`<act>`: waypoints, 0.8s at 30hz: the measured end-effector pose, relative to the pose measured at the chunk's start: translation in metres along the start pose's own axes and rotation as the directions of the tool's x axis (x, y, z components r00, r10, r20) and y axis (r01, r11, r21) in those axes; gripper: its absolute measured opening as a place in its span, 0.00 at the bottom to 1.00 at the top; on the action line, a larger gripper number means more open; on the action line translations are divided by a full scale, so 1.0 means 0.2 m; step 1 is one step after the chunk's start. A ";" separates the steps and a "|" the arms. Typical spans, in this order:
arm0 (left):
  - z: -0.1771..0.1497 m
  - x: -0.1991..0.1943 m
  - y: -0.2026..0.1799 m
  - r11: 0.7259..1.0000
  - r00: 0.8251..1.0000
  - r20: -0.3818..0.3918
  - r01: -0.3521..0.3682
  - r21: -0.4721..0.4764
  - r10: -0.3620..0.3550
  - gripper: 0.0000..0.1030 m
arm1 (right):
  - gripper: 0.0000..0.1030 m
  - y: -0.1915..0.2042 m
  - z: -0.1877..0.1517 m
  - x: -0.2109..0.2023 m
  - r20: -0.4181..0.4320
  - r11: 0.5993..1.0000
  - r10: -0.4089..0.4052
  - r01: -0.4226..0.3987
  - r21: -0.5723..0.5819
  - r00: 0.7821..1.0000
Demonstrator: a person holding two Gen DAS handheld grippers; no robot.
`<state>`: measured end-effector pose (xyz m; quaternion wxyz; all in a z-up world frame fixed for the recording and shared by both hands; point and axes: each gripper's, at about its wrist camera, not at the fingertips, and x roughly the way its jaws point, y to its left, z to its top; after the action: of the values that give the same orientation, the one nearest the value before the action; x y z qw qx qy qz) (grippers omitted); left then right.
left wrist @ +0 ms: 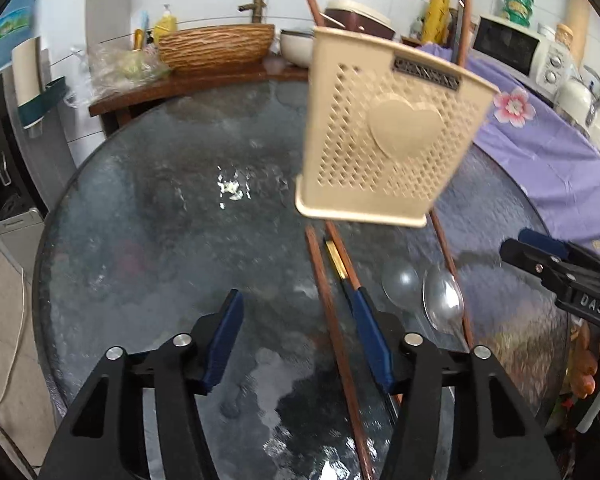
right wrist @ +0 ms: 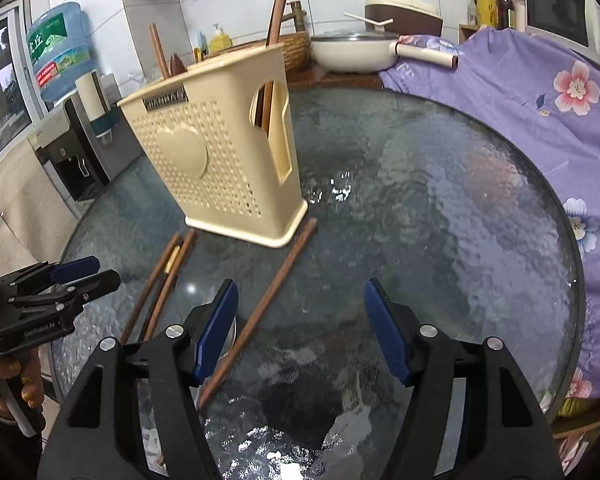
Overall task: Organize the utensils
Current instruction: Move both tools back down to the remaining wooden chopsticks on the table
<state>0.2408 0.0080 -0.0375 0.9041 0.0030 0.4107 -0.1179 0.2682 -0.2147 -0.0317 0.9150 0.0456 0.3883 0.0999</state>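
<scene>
Both tongs empty and apart: left gripper (left wrist: 296, 336) has the chopsticks (left wrist: 328, 300) beside its right finger, right gripper (right wrist: 300, 328) one chopstick (right wrist: 260, 312) by its left; centre before closing, holder (right wrist: 220, 160) ahead.

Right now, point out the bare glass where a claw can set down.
Free: the glass table between the beige holder and the purple cloth, and left of the holder. Crowded: in front of it, where chopsticks and a spoon lie.

Chopsticks (right wrist: 268, 300) and spoon (left wrist: 442, 300) lie before the holder (right wrist: 220, 152) on the table (right wrist: 440, 220).
</scene>
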 end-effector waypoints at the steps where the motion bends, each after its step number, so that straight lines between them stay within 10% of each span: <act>1: -0.02 0.01 -0.02 1.000 1.000 -0.007 0.001 0.015 -0.001 0.50 | 0.64 0.00 0.00 0.01 -0.007 1.000 0.001 -0.001 -0.003 1.000; 24: -0.07 0.14 -0.10 0.995 0.996 -0.089 -0.006 0.098 0.014 0.22 | 0.56 0.06 -0.01 0.14 -0.122 0.999 -0.037 0.037 0.000 0.992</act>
<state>0.2441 -0.0168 -0.0661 0.8842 0.0543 0.4446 -0.1329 0.2847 -0.1963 -0.0507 0.8913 0.0333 0.4442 0.0851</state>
